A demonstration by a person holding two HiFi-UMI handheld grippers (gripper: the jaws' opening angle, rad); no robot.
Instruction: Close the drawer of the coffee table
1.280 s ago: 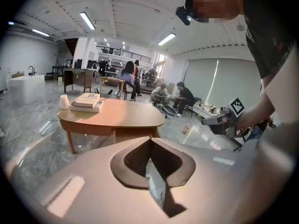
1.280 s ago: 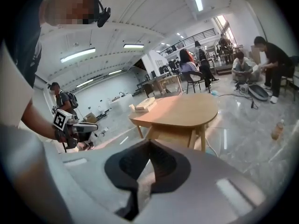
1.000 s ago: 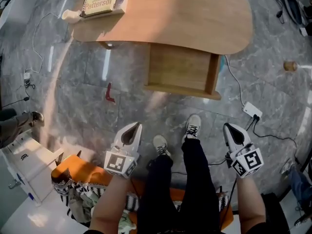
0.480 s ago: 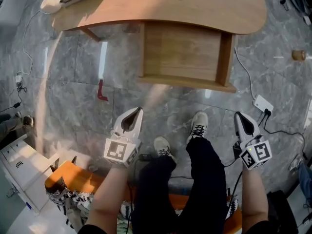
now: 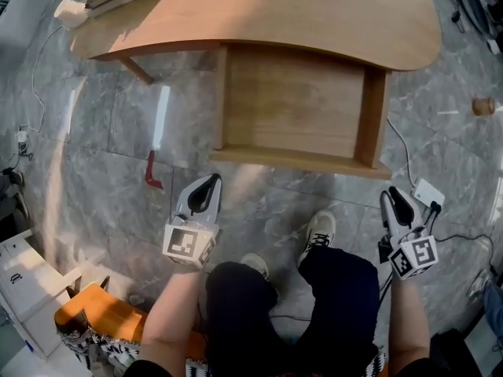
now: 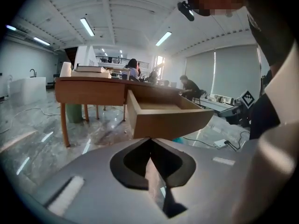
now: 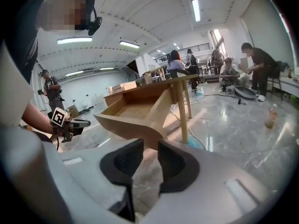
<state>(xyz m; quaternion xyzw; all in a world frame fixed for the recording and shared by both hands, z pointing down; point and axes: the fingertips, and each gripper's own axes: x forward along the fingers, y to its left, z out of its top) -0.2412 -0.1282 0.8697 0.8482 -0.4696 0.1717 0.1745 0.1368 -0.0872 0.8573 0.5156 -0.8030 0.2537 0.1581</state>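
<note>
The grey left gripper (image 5: 209,182), at lower left of the head view, has its jaws pressed together with nothing in them. The grey right gripper (image 5: 391,196), at lower right, has jaws that have just been opening; a narrow gap stands between them, and it is empty. Both hang over the grey marble floor (image 5: 102,179), just short of the pale wooden drawer (image 5: 297,160). The drawer juts open from the rounded wooden coffee table (image 5: 299,14) at top centre.
</note>
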